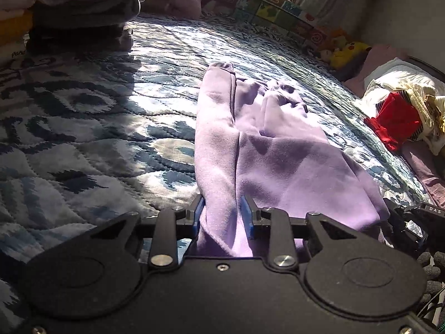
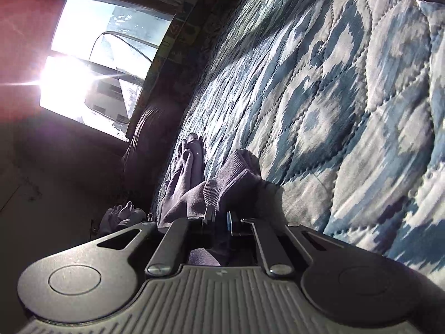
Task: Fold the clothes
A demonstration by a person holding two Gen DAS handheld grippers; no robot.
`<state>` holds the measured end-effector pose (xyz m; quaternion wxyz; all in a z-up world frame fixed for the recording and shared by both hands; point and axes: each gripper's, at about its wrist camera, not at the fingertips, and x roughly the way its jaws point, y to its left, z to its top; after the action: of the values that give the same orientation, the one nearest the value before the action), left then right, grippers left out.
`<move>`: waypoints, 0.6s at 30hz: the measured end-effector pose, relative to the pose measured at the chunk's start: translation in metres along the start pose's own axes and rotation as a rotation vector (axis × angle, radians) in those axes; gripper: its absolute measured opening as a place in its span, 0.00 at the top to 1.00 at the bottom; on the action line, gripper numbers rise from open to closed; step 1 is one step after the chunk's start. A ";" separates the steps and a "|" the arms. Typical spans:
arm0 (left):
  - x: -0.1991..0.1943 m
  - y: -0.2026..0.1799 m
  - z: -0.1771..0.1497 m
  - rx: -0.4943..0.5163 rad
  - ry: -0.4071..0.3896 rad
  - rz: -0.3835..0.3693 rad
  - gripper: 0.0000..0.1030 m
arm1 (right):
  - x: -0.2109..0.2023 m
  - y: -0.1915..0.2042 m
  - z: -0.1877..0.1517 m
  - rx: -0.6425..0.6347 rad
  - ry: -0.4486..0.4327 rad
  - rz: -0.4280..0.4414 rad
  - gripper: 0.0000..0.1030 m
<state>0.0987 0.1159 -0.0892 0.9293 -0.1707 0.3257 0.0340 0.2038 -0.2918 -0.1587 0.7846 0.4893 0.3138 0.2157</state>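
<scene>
**Inspector A:** We start nearest the lens. In the left wrist view the left gripper (image 1: 224, 214) sits at lower centre, its blue pads closed in on a bunched edge of the lilac garment (image 1: 258, 150). The right gripper (image 2: 219, 218) in its own view has its jaws drawn close on a ribbed cuff or hem (image 2: 230, 175) of the same cloth.

**Inspector B:** We agree on both holds. And progress?

**Inspector A:** We judge it early to middle. The garment lies lengthwise up the centre of the frame on the blue patterned quilt (image 1: 83, 139), one long panel doubled over along its left side, the far end rumpled. No compact fold yet (the end-to-end folds look to remain).

**Inspector B:** Further back?

**Inspector A:** At upper left, a stack of folded clothes (image 1: 83, 14), which we take as finished work. At right, a loose heap with a red item (image 1: 395, 119), seemingly unfolded.

**Inspector B:** Any writing?

**Inspector A:** "DAS" on the black device (image 1: 434, 211) at the right edge. Print on the padded border (image 1: 264, 2) along the top is not legible to us.
</scene>
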 end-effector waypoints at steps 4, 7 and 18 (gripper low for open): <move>-0.011 -0.020 -0.002 0.139 -0.032 0.092 0.74 | -0.001 -0.001 0.001 -0.001 0.001 0.001 0.91; -0.042 -0.019 0.001 0.090 -0.055 0.066 0.65 | -0.001 -0.001 0.001 0.000 -0.004 0.006 0.91; -0.040 -0.031 -0.029 0.236 0.016 -0.020 0.53 | -0.008 -0.005 0.004 0.013 -0.041 0.037 0.91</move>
<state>0.0555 0.0791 -0.0763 0.9407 -0.0635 0.3330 -0.0152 0.2006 -0.3018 -0.1599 0.7833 0.5045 0.2901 0.2183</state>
